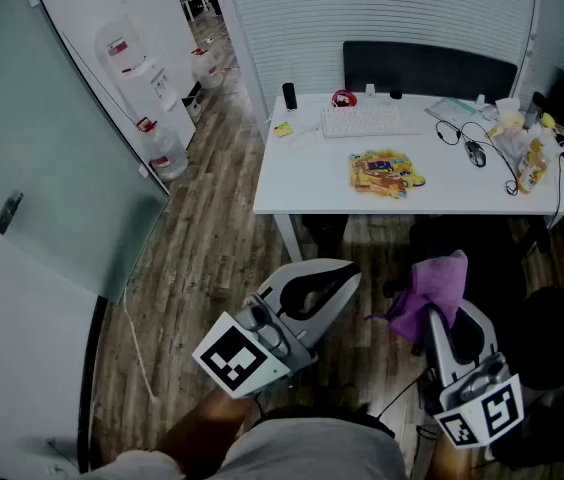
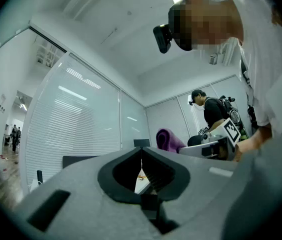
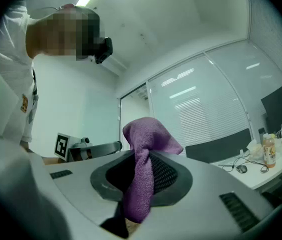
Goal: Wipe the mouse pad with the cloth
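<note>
A purple cloth (image 1: pixel 427 288) bunches out of my right gripper (image 1: pixel 434 316), which is shut on it and held low near my body over the wooden floor. In the right gripper view the cloth (image 3: pixel 145 164) hangs pinched between the jaws. My left gripper (image 1: pixel 345 278) is shut with nothing in it; in the left gripper view its tips (image 2: pixel 142 151) meet, and the cloth (image 2: pixel 168 140) shows beside it. A yellow printed mouse pad (image 1: pixel 386 172) lies flat on the white desk (image 1: pixel 302 183), well ahead of both grippers.
On the desk lie a white keyboard (image 1: pixel 369 120), a wired mouse (image 1: pixel 476 153) and snack bags (image 1: pixel 524 158). A dark chair (image 1: pixel 427 68) stands behind it. Water bottles (image 1: pixel 162 148) line the glass wall on the left. Another person (image 2: pixel 211 111) stands in the room.
</note>
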